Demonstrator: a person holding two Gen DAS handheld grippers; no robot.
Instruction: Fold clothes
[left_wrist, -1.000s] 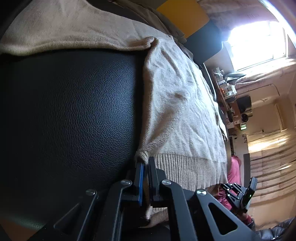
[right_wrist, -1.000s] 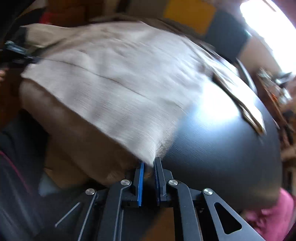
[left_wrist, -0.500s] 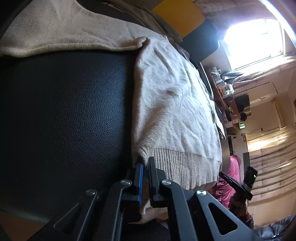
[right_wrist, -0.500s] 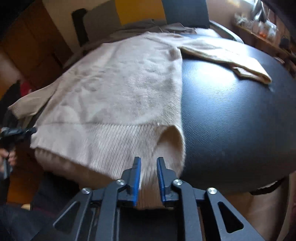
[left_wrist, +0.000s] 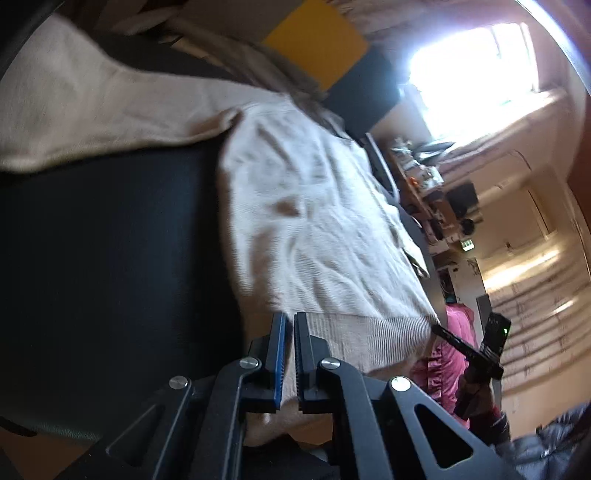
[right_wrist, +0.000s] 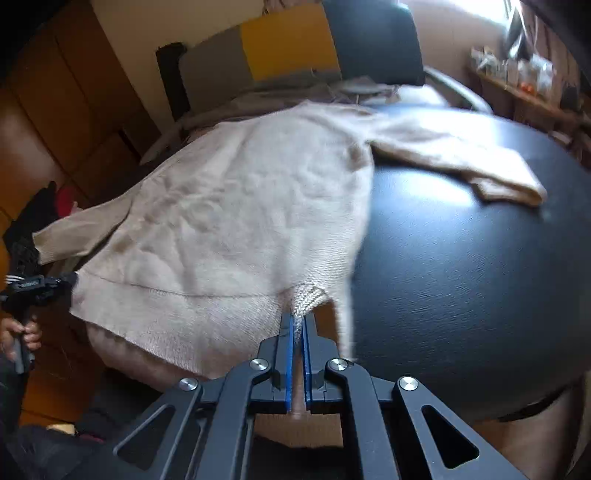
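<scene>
Beige sweater (right_wrist: 236, 206) lies spread on the black round table (right_wrist: 461, 280), ribbed hem hanging over the near edge, one sleeve (right_wrist: 461, 162) stretched toward the far right edge, the other sleeve off the left edge. Left hand-held gripper (left_wrist: 289, 325) at the hem's left corner, jaws narrowly parted; can't tell if fabric is pinched between them. Right hand-held gripper (right_wrist: 297, 325) pressed together, pinching the hem's right corner, knit bunched at the tips. Yellow and grey cushions (right_wrist: 288, 48) behind the far edge.

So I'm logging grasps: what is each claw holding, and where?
Right claw pinches the beige sweater at a ribbed hem corner. Left claw: hold unclear.
</scene>
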